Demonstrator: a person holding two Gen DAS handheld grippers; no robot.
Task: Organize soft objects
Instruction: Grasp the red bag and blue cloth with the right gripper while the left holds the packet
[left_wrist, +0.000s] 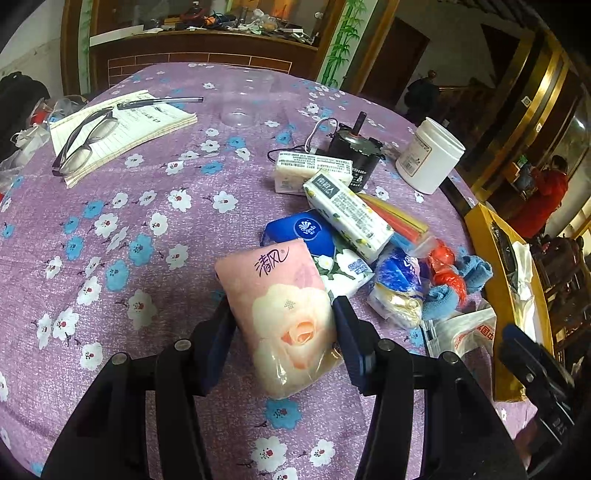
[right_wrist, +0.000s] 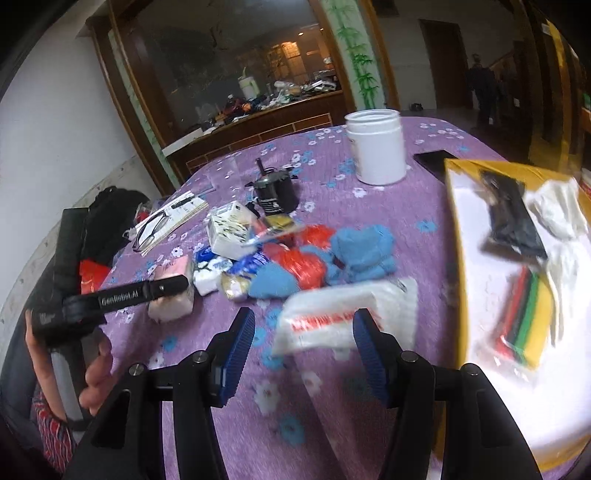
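My left gripper (left_wrist: 282, 317) is shut on a pink tissue pack with a rose print (left_wrist: 280, 314), its two fingers pressing the pack's sides just above the purple flowered tablecloth (left_wrist: 110, 258). The pack also shows in the right wrist view (right_wrist: 173, 291). Behind it lies a heap of soft things: a blue tissue pack (left_wrist: 306, 230), a white tissue pack (left_wrist: 351, 214), blue cloths (right_wrist: 362, 251) and a red plastic bag (right_wrist: 306, 266). My right gripper (right_wrist: 303, 332) is open and empty, in front of a white plastic bag (right_wrist: 347, 317). A yellow box (right_wrist: 517, 280) stands at the right.
A notebook with glasses and a pen (left_wrist: 110, 129) lies at the far left. A black motor (left_wrist: 354, 151), a white jar (left_wrist: 430, 155) and a clear cup (left_wrist: 240, 99) stand behind the heap. A black phone (right_wrist: 432, 160) lies by the box.
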